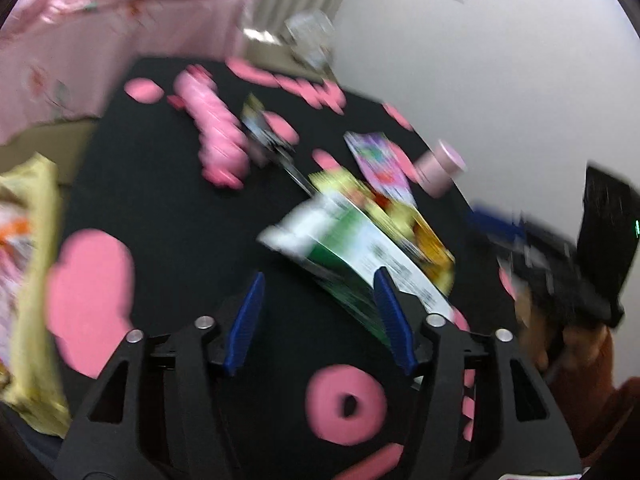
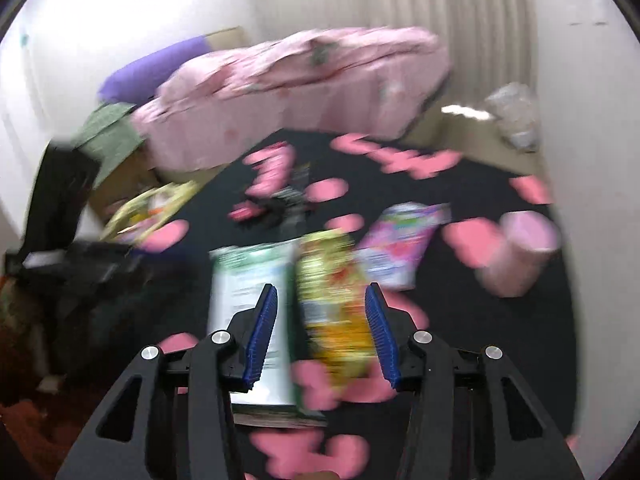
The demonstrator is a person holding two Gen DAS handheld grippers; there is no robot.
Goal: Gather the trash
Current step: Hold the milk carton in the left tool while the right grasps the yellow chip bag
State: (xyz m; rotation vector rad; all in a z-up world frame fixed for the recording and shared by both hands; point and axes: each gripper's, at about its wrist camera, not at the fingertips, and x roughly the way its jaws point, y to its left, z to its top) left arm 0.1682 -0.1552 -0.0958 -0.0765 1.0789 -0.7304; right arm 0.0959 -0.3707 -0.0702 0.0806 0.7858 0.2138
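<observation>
Litter lies on a black rug (image 1: 180, 220) with pink shapes. A green-and-white packet (image 1: 352, 248) rests partly on a yellow snack bag (image 1: 424, 236); behind them are a purple packet (image 1: 380, 164) and a pink cup (image 1: 440, 168). My left gripper (image 1: 320, 274) is open just above the rug, its right finger beside the green packet's near end, nothing between the pads. My right gripper (image 2: 321, 287) is open over the yellow snack bag (image 2: 332, 312), which shows between its fingers, not pinched. The green-and-white packet (image 2: 252, 280) lies under its left finger. The picture is blurred.
A bed with a pink cover (image 2: 300, 92) borders the rug's far side. Another yellow bag (image 1: 32, 280) hangs at the left edge. A pink plush (image 1: 216, 132) and a foil wrapper (image 1: 264, 128) lie mid-rug. A clear plastic bag (image 2: 516, 116) sits by the wall.
</observation>
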